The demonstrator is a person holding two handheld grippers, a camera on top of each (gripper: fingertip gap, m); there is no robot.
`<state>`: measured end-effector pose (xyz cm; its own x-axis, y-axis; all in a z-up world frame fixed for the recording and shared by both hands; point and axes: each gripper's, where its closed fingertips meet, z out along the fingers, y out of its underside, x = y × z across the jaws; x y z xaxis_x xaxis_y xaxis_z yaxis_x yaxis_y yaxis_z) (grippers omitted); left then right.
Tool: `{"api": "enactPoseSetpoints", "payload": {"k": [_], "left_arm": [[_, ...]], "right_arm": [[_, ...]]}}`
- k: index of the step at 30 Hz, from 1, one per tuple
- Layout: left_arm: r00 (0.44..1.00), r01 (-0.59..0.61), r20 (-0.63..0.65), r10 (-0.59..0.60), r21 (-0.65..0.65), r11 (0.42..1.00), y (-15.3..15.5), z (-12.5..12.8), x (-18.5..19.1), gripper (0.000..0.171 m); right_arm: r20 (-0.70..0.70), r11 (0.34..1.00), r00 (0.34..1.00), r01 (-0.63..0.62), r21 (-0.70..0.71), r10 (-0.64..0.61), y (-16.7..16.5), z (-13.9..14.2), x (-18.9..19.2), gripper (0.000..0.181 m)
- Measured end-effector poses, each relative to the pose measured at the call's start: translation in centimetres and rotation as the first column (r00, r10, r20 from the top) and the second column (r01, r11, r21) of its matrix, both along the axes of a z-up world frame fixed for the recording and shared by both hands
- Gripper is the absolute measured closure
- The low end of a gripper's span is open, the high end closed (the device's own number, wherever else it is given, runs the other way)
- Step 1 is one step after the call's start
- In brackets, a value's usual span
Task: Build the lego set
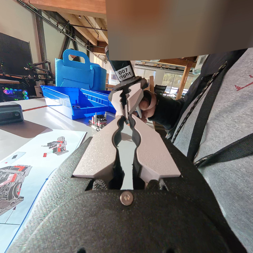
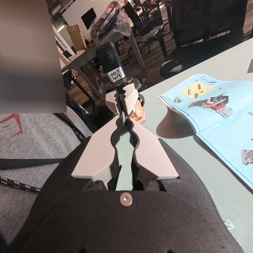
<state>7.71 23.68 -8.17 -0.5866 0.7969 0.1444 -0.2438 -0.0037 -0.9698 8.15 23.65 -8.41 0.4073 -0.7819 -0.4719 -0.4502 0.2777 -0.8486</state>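
You're passing a small piece [image 1: 126,120] between grippers, above the table [image 1: 41,119] near the model [image 1: 99,121]. Both sets of jaws pinch it tip to tip. Next, let one go.

A smooth white table [image 1: 41,120] carries an open instruction booklet with pale blue printed pages [image 2: 219,123]. Farther back on it stand two bright blue plastic bins [image 1: 71,101], a small grey, black and red brick assembly [image 1: 99,121] just before them, and a dark grey box-shaped device [image 1: 10,112] at the left edge.
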Motion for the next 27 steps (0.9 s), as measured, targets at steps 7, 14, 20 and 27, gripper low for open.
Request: {"api": "enactPoseSetpoints", "payload": {"k": [7,14,20,27], "left_arm": [[1.000,0.019,-0.012,-0.019,0.000,1.000,0.2,0.0,-0.1,0.164],[0.996,0.040,-0.086,-0.037,0.042,0.998,-0.2,0.1,0.2,0.154],[0.996,0.063,-0.071,-0.060,0.049,0.997,-0.2,-0.1,-0.6,0.156],[0.991,0.106,-0.081,-0.102,0.041,0.994,-0.2,0.0,-1.6,0.165]], "right_arm": [[0.006,1.000,1.000,-0.013,-0.018,0.013,0.1,0.0,-0.1,0.174],[0.121,0.996,0.992,0.052,-0.072,-0.043,-0.7,0.8,0.0,0.174],[0.138,0.996,0.990,0.047,-0.079,-0.036,-0.5,0.5,-0.2,0.174],[0.159,0.997,0.987,0.041,-0.063,-0.030,-0.4,0.4,-1.0,0.169]]}}
